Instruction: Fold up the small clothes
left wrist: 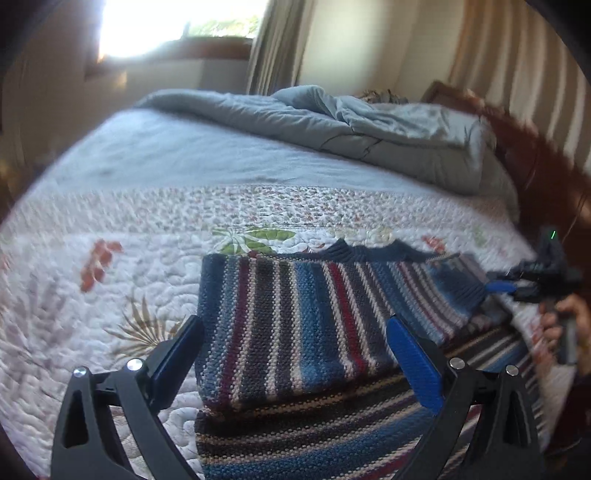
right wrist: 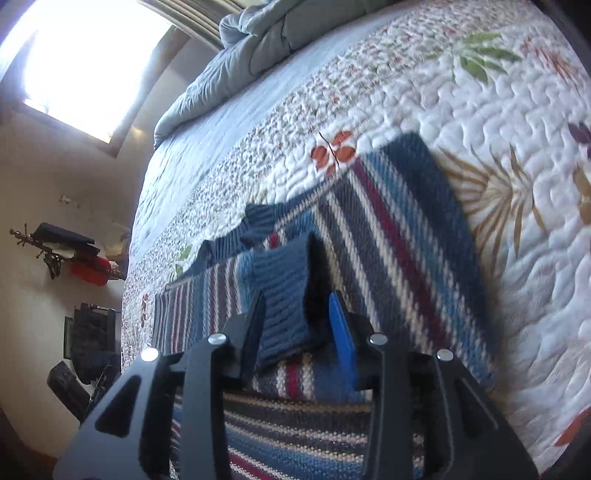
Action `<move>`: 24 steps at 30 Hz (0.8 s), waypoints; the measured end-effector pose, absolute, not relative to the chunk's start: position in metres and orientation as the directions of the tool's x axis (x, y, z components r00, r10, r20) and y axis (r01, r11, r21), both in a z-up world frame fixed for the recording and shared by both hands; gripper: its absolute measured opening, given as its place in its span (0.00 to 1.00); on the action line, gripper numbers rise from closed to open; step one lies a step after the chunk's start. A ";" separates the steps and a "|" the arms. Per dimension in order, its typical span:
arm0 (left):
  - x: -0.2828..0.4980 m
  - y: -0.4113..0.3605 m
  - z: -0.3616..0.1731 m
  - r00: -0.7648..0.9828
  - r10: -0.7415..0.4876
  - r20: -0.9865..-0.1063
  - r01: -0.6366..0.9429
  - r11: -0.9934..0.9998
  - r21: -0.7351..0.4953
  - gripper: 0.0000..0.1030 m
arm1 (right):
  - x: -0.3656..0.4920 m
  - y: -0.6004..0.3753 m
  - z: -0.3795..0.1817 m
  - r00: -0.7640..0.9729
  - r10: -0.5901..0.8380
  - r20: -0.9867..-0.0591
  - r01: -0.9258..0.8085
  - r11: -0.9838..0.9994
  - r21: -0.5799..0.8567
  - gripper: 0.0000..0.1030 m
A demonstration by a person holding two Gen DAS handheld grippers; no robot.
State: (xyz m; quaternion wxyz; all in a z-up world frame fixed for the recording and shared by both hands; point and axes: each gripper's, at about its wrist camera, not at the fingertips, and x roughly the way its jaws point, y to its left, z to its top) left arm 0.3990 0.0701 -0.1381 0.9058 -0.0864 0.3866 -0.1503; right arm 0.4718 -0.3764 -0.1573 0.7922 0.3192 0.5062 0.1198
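Our left gripper [left wrist: 295,358] hangs with fingers spread wide over the striped sweater [left wrist: 295,325], gripping nothing. Our right gripper [right wrist: 299,325] stands partly parted around the navy ribbed cuff [right wrist: 284,295]; whether its pads press the knit we cannot tell. The sweater lies part-folded on the floral quilt [right wrist: 498,110]. We judge the risk: a loose cuff may slip free and let the fold spring open. Beyond, a rumpled grey duvet [left wrist: 332,125], a bright window [left wrist: 166,26], a curtain [left wrist: 273,44]

The bed [left wrist: 155,147] carries a floral quilt [left wrist: 110,295], a rumpled grey comforter [left wrist: 369,125] (far end) and a striped knit sweater [left wrist: 295,314].
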 end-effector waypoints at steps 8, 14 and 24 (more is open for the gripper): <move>0.458 0.127 -0.159 0.575 -0.575 -0.582 0.125 0.765 -0.632 0.96 | 0.529 -0.360 -0.178 0.371 0.522 -0.768 0.152 0.782 0.605 0.37; 0.485 0.129 -0.178 0.562 -0.543 -0.625 0.083 0.788 -0.610 0.96 | 0.545 -0.343 -0.188 0.310 0.533 -0.787 0.084 0.809 0.581 0.05; 0.465 0.105 -0.193 0.523 -0.625 -0.580 0.172 0.743 -0.647 0.96 | 0.557 -0.341 -0.176 0.352 0.500 -0.791 0.042 0.836 0.546 0.03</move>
